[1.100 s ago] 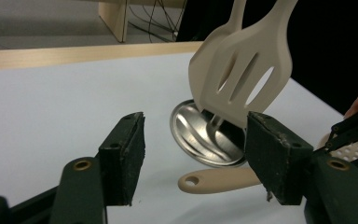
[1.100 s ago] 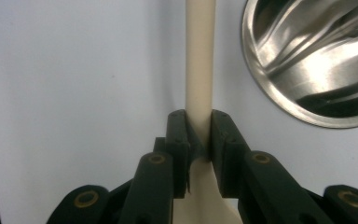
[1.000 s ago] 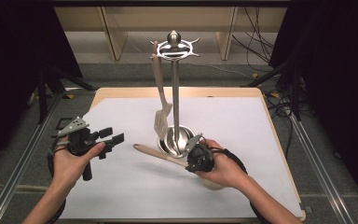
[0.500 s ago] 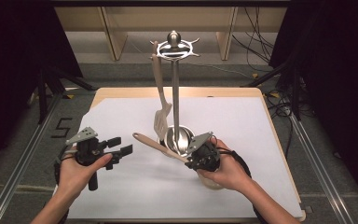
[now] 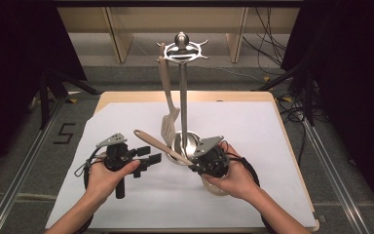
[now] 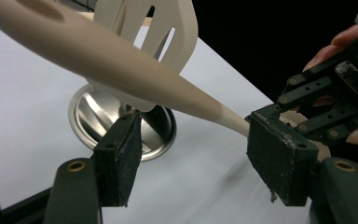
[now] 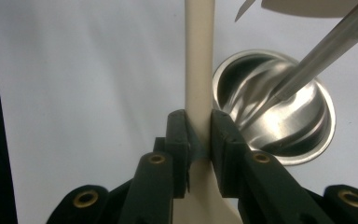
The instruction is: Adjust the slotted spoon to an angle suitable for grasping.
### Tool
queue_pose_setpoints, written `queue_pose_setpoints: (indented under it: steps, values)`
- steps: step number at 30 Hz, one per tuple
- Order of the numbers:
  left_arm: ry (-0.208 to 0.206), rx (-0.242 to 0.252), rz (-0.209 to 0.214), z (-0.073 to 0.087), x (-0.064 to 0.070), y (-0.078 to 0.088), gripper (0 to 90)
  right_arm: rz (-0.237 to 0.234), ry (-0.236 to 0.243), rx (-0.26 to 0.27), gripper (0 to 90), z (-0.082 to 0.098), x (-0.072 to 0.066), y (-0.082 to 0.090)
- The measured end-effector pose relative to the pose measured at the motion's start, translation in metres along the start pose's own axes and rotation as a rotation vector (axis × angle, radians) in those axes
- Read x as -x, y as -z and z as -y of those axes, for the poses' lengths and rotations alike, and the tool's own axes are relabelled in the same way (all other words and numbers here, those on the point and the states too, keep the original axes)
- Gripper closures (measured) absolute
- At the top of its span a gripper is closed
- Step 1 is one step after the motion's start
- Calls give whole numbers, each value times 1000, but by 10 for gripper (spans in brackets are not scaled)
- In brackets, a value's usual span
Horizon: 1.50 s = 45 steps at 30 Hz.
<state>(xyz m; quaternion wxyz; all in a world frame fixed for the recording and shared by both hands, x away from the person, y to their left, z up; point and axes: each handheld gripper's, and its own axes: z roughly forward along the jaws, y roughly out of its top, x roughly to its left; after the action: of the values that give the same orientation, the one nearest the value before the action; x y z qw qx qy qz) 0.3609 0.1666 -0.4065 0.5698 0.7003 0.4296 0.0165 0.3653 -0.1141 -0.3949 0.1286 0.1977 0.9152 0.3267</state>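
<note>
A beige spoon is held by its handle in my right gripper, which is shut on it, jaws pointing left. In the right gripper view both pads press the handle. The handle's free end slants up and left, in front of the metal utensil stand. A beige slotted spatula hangs from the stand's top ring. My left gripper sits just left of the handle, open. In the left gripper view the handle crosses above and between the wide-apart jaws of the left gripper; I cannot tell whether it touches them.
The stand's round steel base rests mid-table on a white sheet over a wooden board. The right gripper and its hand show at the right of the left gripper view. Dark floor and rails surround the table.
My left gripper has moved right and a little down, close to the spoon handle. The handle's free end has tipped upward. The right hand has stayed in place.
</note>
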Motion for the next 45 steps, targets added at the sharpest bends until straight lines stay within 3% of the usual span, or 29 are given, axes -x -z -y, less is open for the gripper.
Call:
queue_pose_setpoints:
  steps: [1,2,4,5,7,8,10,11,15,16,17,18,19,20,22,23,27,28,31,34,35,39,41,45]
  values:
    - [16,3,4,0,1,-2,355,-14,24,16,793,-1,1,-1]
    - [28,10,9,-1,1,-4,359,-24,11,15,793,-1,-1,0]
    - [31,26,17,-3,2,-7,370,0,16,8,793,-2,-1,1]
    - [37,38,27,-4,3,-8,377,-18,20,23,793,-3,-2,1]
    - [48,54,19,-5,4,-9,394,-2,20,26,793,-3,-3,2]
    - [49,68,24,-6,3,-9,407,-34,-1,26,793,-4,-5,4]
    - [62,95,25,-8,4,-9,440,-10,-2,40,793,-5,-6,4]
    - [70,104,26,-9,4,-9,455,2,30,50,793,-6,-5,3]
    - [80,141,28,-12,7,-9,503,12,32,56,792,-7,-6,5]
    - [82,152,37,-12,7,-9,520,-11,15,64,792,-8,-8,6]
    - [82,157,38,-13,8,-9,536,-31,-31,52,792,-8,-11,8]
    - [84,165,44,-14,9,-9,549,-44,-33,55,792,-9,-12,8]
    - [84,172,45,-14,10,-9,567,1,19,65,792,-9,-11,6]
    - [80,181,48,-15,11,-8,591,13,20,64,792,-8,-12,5]
    - [62,198,59,-16,13,-7,653,24,44,56,792,-8,-12,5]
    - [58,203,69,-17,15,-7,670,15,13,54,792,-8,-14,5]
    - [40,212,123,-21,25,-4,714,14,36,92,791,-9,-15,2]
    - [13,207,125,-23,28,-4,720,0,32,70,790,-9,-16,4]
    - [-38,193,136,-29,35,-2,728,-11,60,102,781,-10,-14,4]
    - [-80,170,174,-38,38,-2,733,-58,51,129,639,-10,-15,4]
    - [-88,163,182,-40,39,-2,735,-86,35,142,630,-10,-16,5]
    - [-160,113,235,-51,41,-2,741,-164,42,205,584,-10,-11,11]
    - [-174,91,275,-54,42,-2,743,-200,8,250,572,-10,-8,16]
    - [-206,77,327,-57,44,-1,743,-265,2,305,567,-15,-2,25]
